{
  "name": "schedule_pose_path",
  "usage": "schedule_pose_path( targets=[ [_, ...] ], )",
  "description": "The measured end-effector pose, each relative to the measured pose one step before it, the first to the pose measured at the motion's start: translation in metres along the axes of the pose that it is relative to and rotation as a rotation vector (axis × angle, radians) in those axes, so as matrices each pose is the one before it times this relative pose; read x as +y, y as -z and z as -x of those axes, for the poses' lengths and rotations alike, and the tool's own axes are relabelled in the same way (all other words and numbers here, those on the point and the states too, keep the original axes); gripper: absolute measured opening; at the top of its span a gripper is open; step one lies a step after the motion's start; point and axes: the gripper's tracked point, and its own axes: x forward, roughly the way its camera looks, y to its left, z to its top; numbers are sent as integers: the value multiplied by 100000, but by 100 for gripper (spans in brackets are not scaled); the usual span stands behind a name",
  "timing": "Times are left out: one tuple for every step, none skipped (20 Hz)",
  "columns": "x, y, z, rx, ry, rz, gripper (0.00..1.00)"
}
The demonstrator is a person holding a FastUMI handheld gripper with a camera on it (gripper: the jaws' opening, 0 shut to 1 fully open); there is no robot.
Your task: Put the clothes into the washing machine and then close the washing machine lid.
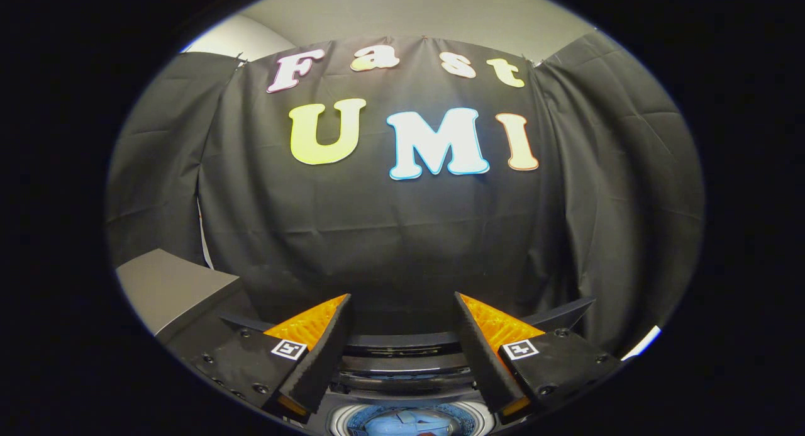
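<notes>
On the left, a grey flat-topped cabinet [166,285] juts in beside the booth's black cloth wall [390,234], its top surface pale and bare.

Moving right, the gripper [402,307] is held with its two fingers spread wide apart, nothing between them; the tips point at the cloth wall and touch nothing. Each finger carries a small square marker near its base.

Between and below the fingers sits the top-loading washing machine [402,370]. Its dark lid [402,343] stands raised at the back, seen as curved dark bands with a glossy edge running from one finger to the other. Under that, the round drum opening shows with a pale, shiny rim.

Inside the drum lies the clothes [405,423], a light blue bundle, soft and rumpled, with a hint of something reddish at its lower edge. Little of it shows, so what garment it is cannot be told. It rests down in the tub, directly beneath the gap between the fingers and well apart from them.

To the right, the cloth wall hangs in folds.
</notes>
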Motion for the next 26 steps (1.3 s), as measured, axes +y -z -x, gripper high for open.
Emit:
schedule_pose_path(
  targets=[
    [-38,146,374,122,130,-5,97],
    [-47,185,488,147,144,34,97],
    [46,177,454,173,87,280,97],
    [0,139,454,137,27,200,97],
    [-16,194,362,271,-39,111,97],
    [-11,177,362,290,-66,-3,97],
    [-63,223,423,325,-27,-63,97],
    [6,213,410,326,71,-139,97],
    [7,209,374,396,160,-79,97],
    [74,153,375,380,156,172,97],
    [-26,264,341,276,72,242,97],
    [-40,202,393,298,12,191,97],
    [-5,291,284,364,34,-11,97],
    [-28,226,429,336,55,-43,97],
    [-24,188,313,300,126,-155,97],
    [-30,226,284,342,108,-20,97],
    [29,243,286,358,120,48,97],
    [-20,245,305,416,96,-6,97],
    [4,296,224,495,63,37,97],
    [12,286,301,641,44,37,97],
    [-33,350,258,821,27,-56,97],
    [-64,406,473,961,-58,-195,97],
    [39,453,364,861,29,-179,97],
    [-151,534,525,997,225,-278,97],
    [-91,569,422,938,186,-497,97],
    [-152,620,524,838,281,-657,97]
  ],
)
